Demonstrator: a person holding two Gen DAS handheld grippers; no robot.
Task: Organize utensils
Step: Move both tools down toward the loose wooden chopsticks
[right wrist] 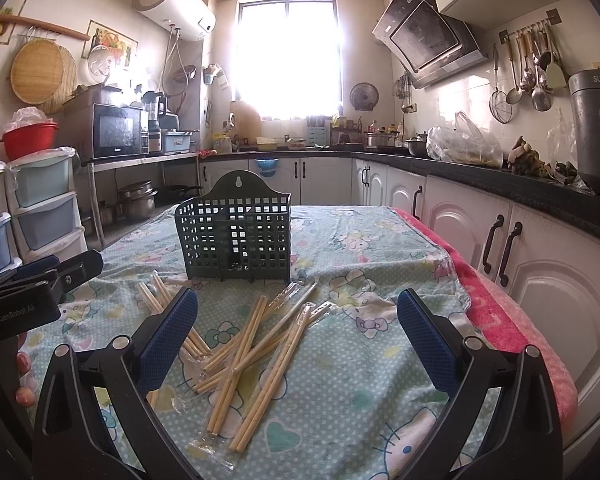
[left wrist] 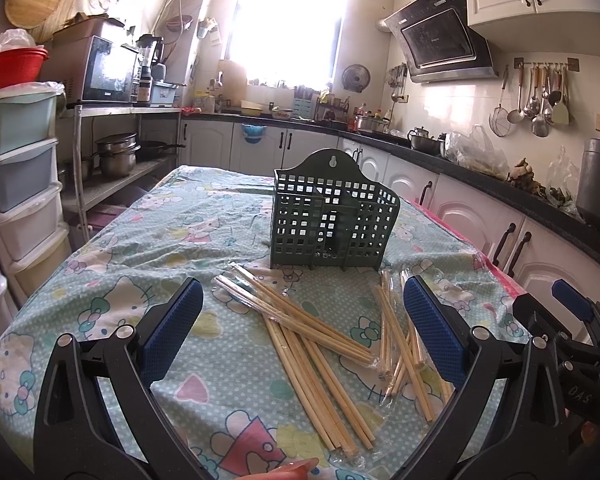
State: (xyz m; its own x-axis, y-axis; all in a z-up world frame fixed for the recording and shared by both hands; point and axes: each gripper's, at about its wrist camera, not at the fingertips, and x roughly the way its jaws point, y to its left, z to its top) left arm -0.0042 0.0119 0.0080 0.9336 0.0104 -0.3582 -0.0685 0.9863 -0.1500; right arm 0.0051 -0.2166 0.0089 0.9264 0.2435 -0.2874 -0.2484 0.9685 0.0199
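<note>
A dark green perforated utensil holder (left wrist: 334, 216) stands upright on the table; it also shows in the right wrist view (right wrist: 236, 232). Several wooden chopsticks (left wrist: 308, 344), some in clear plastic wrappers, lie scattered in front of it, and appear in the right wrist view (right wrist: 252, 356) too. My left gripper (left wrist: 304, 332) is open and empty, hovering above the chopsticks. My right gripper (right wrist: 298, 340) is open and empty, above the other pile. The right gripper's body (left wrist: 572, 340) shows at the right of the left wrist view; the left gripper's body (right wrist: 28, 292) shows at the left of the right wrist view.
The table carries a cartoon-print cloth (left wrist: 148, 248) over a pink towel edge (right wrist: 500, 320). White cabinets and a black counter (right wrist: 540, 200) run along the right. Plastic drawers (left wrist: 24, 184) and a metal shelf with pots (left wrist: 120, 156) stand on the left.
</note>
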